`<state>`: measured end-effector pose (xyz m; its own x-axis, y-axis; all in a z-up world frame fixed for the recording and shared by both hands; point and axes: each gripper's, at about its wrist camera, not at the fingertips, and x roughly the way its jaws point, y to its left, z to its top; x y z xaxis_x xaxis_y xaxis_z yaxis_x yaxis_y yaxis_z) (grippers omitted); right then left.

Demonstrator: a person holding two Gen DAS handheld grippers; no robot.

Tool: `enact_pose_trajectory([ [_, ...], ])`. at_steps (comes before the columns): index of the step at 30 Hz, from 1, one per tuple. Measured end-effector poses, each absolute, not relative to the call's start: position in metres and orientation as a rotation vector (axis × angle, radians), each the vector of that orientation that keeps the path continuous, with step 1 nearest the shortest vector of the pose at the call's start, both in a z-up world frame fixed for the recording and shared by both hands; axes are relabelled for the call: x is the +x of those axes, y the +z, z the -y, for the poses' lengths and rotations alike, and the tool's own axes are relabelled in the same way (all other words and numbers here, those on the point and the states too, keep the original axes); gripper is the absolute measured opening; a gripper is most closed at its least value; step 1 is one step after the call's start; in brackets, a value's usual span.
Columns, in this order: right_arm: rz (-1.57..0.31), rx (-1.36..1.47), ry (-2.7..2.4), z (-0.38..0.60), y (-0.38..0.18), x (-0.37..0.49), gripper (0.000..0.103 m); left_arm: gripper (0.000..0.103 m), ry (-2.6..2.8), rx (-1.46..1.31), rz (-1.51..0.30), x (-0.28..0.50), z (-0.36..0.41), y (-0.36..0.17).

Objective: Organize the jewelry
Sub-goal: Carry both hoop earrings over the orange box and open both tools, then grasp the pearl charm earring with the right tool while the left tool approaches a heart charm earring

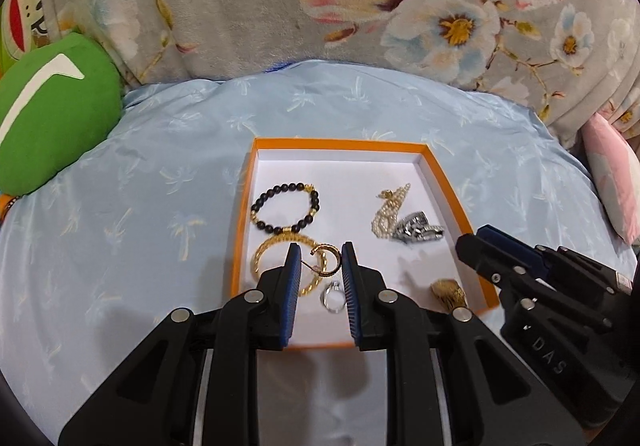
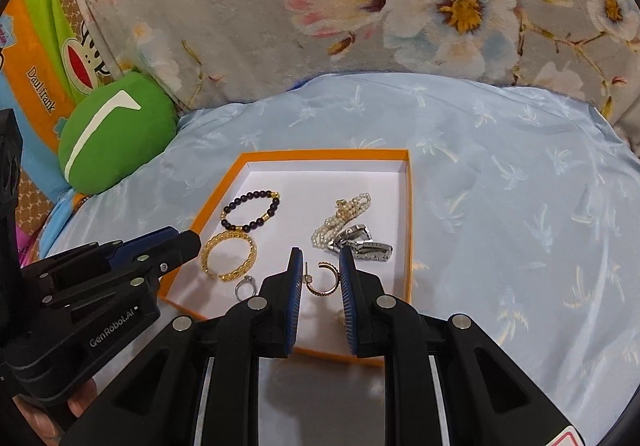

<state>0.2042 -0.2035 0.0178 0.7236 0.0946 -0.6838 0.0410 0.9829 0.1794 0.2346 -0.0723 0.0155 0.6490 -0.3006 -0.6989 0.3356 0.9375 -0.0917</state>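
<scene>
Orange-rimmed box (image 1: 452,181), white inside, sits on pale blue cloth (image 1: 160,165) with a floral blanket (image 1: 240,5) at 12 o'clock behind it and a green cushion (image 1: 48,109) at 10 o'clock. Left gripper (image 1: 320,252) is clenched on a gold hoop earring (image 1: 326,260), held between the blue pads above the 7 o'clock part of the box. Right gripper (image 2: 320,256) is likewise clamped on a second gold hoop earring (image 2: 322,280), post toward its left pad, over the 6 o'clock edge of the box. Contents of the box, read from the left wrist view: black bead bracelet (image 1: 286,207) at 10 o'clock; gold bangle (image 1: 276,258) at 8 o'clock, touching the bracelet's lower beads; silver ring (image 1: 332,296) at 6 o'clock, just beside the bangle; pearl strand (image 1: 386,213) at 2 o'clock; silver metal piece (image 1: 420,232) at 3 o'clock, touching the pearls; a small gold tufted item (image 1: 448,292) at 5 o'clock, too blurred to identify. Both grippers angle downward, side by side, near each other but apart.
</scene>
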Motion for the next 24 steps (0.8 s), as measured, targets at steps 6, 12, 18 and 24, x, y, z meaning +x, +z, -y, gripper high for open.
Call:
enact_pose_trajectory([
  [6, -0.792, 0.182, 0.021, 0.206, -0.001, 0.227, 0.018, 0.020, -0.363, 0.053, -0.813, 0.262, 0.086, -0.004],
  [12, -0.760, 0.183, -0.014, 0.214, 0.003, 0.221, 0.019, 0.026, -0.346, 0.030, -0.829, 0.272, 0.087, -0.011],
  [18, -0.703, 0.213, -0.042, 0.233, 0.027, 0.156, 0.022, 0.039, -0.326, -0.015, -0.775, 0.243, 0.054, 0.015],
  [24, -0.759, 0.189, -0.075, 0.238, 0.013, 0.060, 0.026, 0.044, -0.307, -0.030, -0.766, 0.179, 0.010, 0.024],
])
